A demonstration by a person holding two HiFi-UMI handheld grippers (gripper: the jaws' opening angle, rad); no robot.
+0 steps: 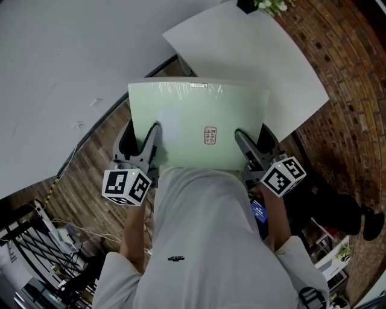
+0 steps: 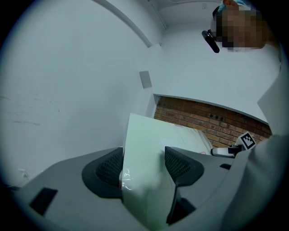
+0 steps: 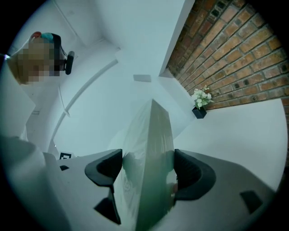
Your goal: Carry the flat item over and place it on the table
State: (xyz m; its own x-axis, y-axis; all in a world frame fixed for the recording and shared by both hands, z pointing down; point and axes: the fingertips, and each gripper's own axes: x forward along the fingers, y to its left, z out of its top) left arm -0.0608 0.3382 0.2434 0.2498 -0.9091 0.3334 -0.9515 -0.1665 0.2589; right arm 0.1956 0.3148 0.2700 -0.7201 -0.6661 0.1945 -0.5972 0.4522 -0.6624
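Near edge of the pale green flat item (image 1: pixel 193 114) hidden behind the person's grey shirt (image 1: pixel 199 235), red label (image 1: pixel 210 136) on it too small to read, white surface (image 1: pixel 259 57) partly hidden behind the item, flowers (image 1: pixel 269 5) cut off at the top edge.

flat item (image 1: pixel 199 124) before table (image 1: pixel 253 48), perhaps overlapping edge

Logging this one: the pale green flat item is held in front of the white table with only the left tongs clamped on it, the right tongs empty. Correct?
Not quite. The right tongs are not empty: the right gripper view shows their jaws closed on the pale green flat item too. Both tongs, the left tongs included, clamp it in front of the white table.
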